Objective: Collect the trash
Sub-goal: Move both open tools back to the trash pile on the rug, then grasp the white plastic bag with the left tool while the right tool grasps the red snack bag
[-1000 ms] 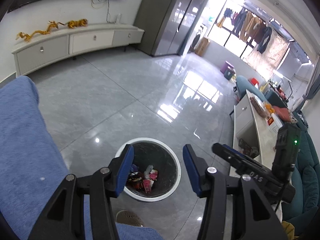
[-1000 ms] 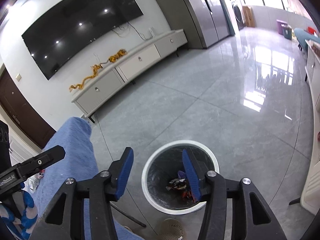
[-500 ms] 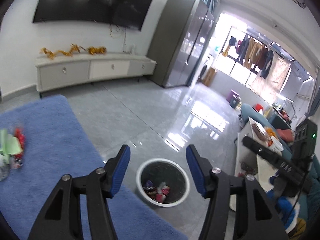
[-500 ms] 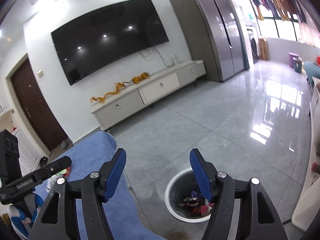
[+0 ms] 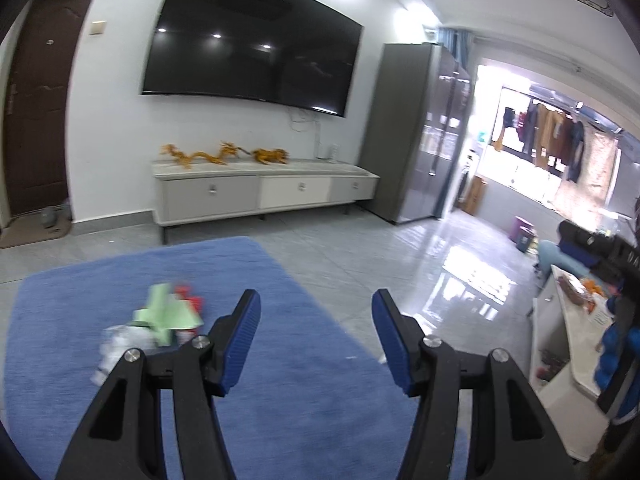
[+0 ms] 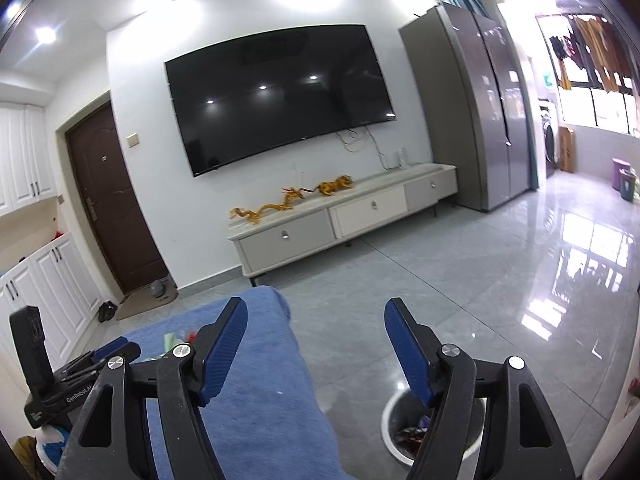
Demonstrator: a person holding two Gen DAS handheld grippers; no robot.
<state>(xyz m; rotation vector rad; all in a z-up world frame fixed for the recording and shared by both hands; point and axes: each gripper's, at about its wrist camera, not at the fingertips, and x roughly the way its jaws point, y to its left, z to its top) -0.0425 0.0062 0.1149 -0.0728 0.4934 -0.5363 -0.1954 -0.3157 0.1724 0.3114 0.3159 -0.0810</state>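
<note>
Left to right: a blurred heap of green, white and red scrap litter [image 5: 154, 322] lies toward the left edge of the blue-covered worktop [image 5: 280, 400], uncollected. My left tongs [image 5: 316, 338] and right tongs [image 6: 316, 344] both gape wide, empty. The white-rimmed round bin [image 6: 394, 428], on the floor right of the worktop, already holds wrappers.

From the left wrist we look forward along spread jaws, low over the blue surface [image 5: 280, 400], toward the TV wall [image 5: 252, 48]. Our right wrist view faces the same wall from further right, bin [image 6: 394, 428] beneath its right jaw. Both share TV, cabinet [image 5: 260, 196], blue surface.
</note>
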